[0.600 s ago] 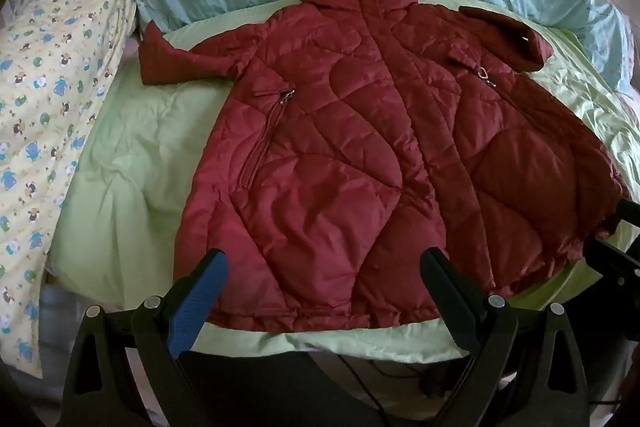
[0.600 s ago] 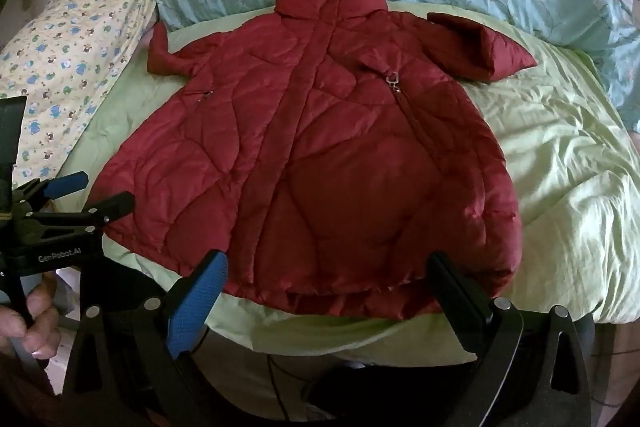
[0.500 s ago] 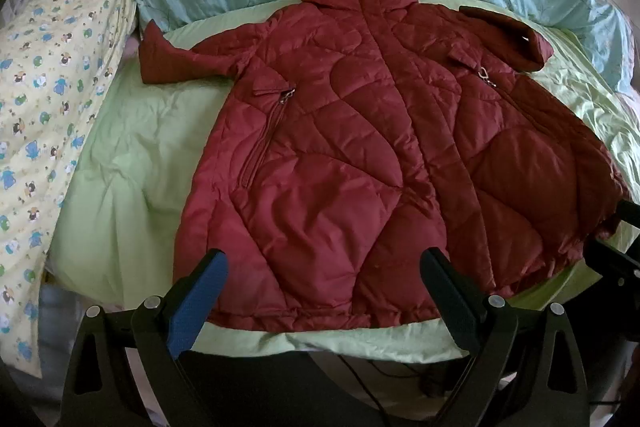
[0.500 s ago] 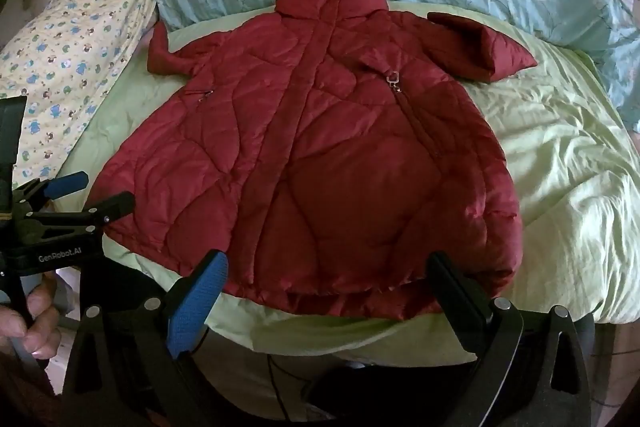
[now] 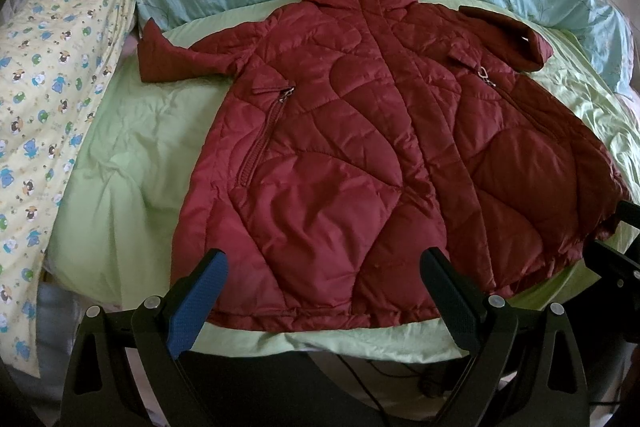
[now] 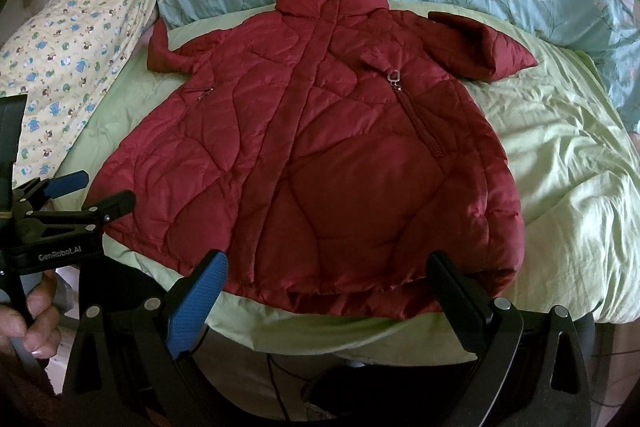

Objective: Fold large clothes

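You are working over a bed (image 5: pixel 120 163) under a green sheet, pillows banked behind. The coat (image 5: pixel 360 155) is lying flat across it, collar away from you, hem at the near edge. It is looking puffy, soft and slick, so pinch deep at a hem corner or a sleeve (image 6: pixel 480 47); that sleeve is probably folded under. Your left gripper (image 5: pixel 324 293) and right gripper (image 6: pixel 328 293) are hanging spread wide, grasping nothing.

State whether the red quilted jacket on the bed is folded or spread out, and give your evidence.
Spread out. The red quilted jacket lies flat, front up, on the green sheet, hem nearest, both sleeves out to the sides, no body fold.
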Demonstrator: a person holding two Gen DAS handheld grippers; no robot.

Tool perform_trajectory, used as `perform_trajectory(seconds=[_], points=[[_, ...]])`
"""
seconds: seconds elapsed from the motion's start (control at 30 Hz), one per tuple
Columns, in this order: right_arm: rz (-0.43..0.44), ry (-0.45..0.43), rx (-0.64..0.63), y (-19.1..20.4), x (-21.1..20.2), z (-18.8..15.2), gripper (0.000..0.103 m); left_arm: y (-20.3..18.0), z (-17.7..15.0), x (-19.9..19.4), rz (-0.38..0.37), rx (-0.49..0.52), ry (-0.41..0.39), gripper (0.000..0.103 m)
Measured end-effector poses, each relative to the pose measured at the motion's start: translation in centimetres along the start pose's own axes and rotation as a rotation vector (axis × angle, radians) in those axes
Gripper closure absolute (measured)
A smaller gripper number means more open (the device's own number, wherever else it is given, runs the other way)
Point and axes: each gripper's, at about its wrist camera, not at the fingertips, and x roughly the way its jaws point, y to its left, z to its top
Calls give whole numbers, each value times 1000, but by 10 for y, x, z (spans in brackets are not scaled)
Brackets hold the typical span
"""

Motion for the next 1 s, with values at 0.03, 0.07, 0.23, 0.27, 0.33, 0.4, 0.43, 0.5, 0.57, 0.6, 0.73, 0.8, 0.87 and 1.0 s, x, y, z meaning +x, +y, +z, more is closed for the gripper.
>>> perform_trajectory(seconds=[0.03,0.07,0.23,0.27,0.33,0.4,0.43,0.5,0.57,0.6,0.73,0.8,0.87,1.0], points=[[1,0,0,0,0,0,3,0,0,0,-1,-1,2,5],[1,0,-1,0,0,0,3,0,0,0,-2,-2,3,5],[1,0,-1,0,0,0,3,0,0,0,-2,-4,1,5],[1,0,-1,0,0,0,3,0,0,1,2,-1,-3,5],[1,0,0,1,0,0,3,0,0,0,2,-1,-6,5],[0,0,-1,1,0,0,3,0,0,1,2,0,-6,5],[0,1,-1,0,0,0,3,0,0,1,1,0,-6,5],[1,0,-1,0,0,0,3,0,-1,2,1,1,-7,5],[1,0,-2,0,0,0,3,0,-1,2,-2,-2,-5,5],[1,0,-2,0,0,0,3,0,-1,3,-3,-3,-3,5],[1,1,0,-1,0,1,3,-1,-1,3,-5,-4,-6,5],[1,1,0,-2,-3,2,3,-1,-1,4,-7,-5,-2,5],[2,0,-2,-4,-4,3,3,-1,-1,5,-10,-8,-1,5],[3,-3,-2,0,2,1,3,0,-1,6,-24,-21,-22,5]])
